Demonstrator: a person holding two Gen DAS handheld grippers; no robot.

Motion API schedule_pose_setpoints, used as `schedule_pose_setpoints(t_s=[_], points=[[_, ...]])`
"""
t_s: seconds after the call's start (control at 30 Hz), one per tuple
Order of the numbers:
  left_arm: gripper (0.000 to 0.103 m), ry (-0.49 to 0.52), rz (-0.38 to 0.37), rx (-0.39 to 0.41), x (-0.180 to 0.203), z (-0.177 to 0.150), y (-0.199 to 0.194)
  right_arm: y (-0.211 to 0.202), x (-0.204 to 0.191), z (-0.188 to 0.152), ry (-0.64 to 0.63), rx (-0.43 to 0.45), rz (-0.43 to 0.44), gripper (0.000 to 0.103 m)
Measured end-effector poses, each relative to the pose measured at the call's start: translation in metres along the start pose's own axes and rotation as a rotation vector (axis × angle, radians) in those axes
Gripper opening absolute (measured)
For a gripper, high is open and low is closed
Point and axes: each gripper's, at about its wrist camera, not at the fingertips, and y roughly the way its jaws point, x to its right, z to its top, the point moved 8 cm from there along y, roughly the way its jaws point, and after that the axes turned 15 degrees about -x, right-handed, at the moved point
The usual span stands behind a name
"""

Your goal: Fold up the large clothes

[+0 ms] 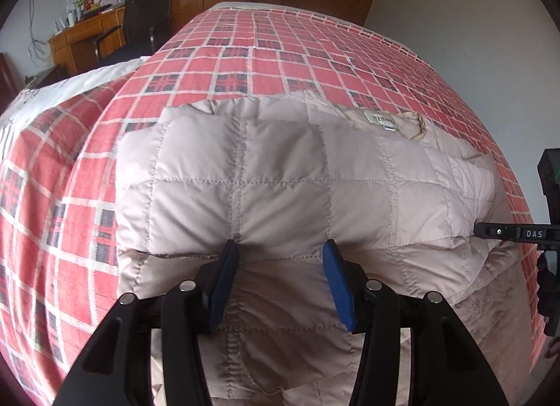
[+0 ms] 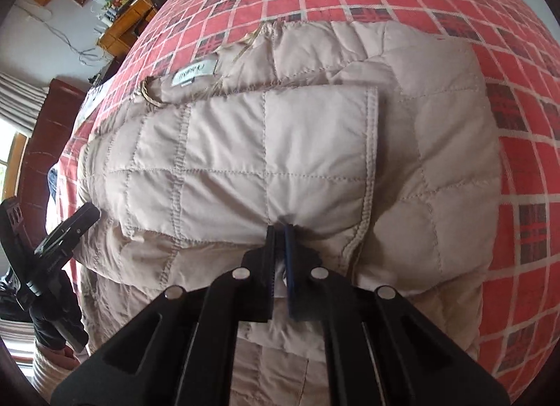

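Currently the right tongs (image 2: pixel 280 231) pinch the beige quilted padded jacket (image 2: pixel 280 146) on the red plaid bed (image 2: pixel 455 3); the left tongs (image 1: pixel 280 248) gape wide, empty.

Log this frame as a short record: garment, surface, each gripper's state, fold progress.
garment: beige quilted jacket, neck label showing
surface: bed with red plaid cover
left gripper: open, blue pads either side of a puffed panel, at the jacket's near edge
right gripper: shut on a folded jacket layer
fold progress: partly folded; one cuffed layer lies across the body
background: wooden desk and black chair beyond the bed
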Motion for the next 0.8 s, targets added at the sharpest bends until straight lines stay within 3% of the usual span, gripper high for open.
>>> schedule_pose_setpoints(t_s=[0.13, 0.33, 0.47, 0.57, 0.67, 0.7, 0.73, 0.8], points=[[0.052, 0.047, -0.006, 0.060, 0.019, -0.011, -0.030, -0.026, -0.016, -0.017, -0.054, 0.054, 0.022, 0.017], [0.053, 0.089, 0.035, -0.023, 0.035, -0.032, -0.004, -0.003, -0.027, -0.024, -0.071, 0.012, -0.024, 0.018], [0.054, 0.078, 0.012, -0.044, 0.033, -0.035, 0.010, 0.014, -0.025, -0.019, -0.063, -0.007, -0.026, 0.016], [0.054, 0.047, -0.005, -0.051, 0.031, -0.033, 0.000, 0.009, -0.024, -0.019, -0.071, -0.007, -0.012, 0.017], [0.056, 0.041, -0.025, -0.036, 0.028, -0.042, -0.027, -0.022, -0.025, -0.038, -0.111, 0.044, 0.034, 0.029], [0.059, 0.039, -0.029, -0.040, 0.024, -0.048, -0.035, -0.031, -0.025, -0.045, -0.130, 0.061, 0.044, 0.037], [0.064, 0.036, -0.035, -0.040, 0.018, -0.058, -0.047, -0.042, -0.026, -0.055, -0.159, 0.078, 0.051, 0.047], [0.066, 0.024, -0.042, -0.057, 0.004, -0.082, -0.064, -0.062, -0.021, -0.082, -0.210, 0.106, 0.033, 0.054]])
